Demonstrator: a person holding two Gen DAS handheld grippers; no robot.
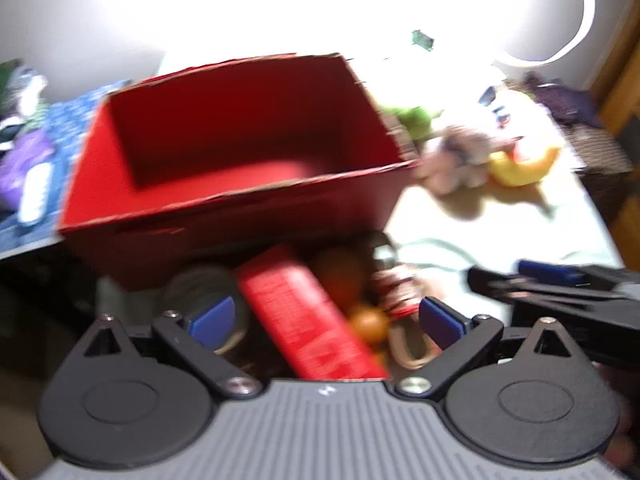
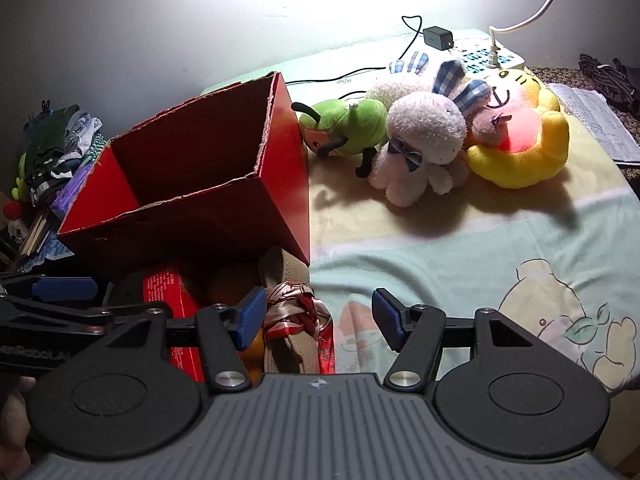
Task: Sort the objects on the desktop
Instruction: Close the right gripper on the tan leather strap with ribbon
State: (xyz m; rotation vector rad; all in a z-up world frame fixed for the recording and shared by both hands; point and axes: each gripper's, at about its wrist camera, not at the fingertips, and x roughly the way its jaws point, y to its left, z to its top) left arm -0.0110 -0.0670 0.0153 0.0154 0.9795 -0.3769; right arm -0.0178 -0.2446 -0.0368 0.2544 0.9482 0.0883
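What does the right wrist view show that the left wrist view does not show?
Only the right wrist view shows the black charger, the white power strip and the cartoon bear print on the sheet. Only the left wrist view shows a round grey object beside the red packet. Both share the red box, apparently empty, the green plush, the yellow plush, the oranges and the sandal. Both grippers, left and right, are open.

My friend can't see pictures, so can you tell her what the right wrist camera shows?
An open, empty-handed right gripper hovers over a sandal with a red patterned bow, next to a red cardboard box. Behind on the bedsheet lie three plush toys: a green bug, a white bunny and a yellow one.
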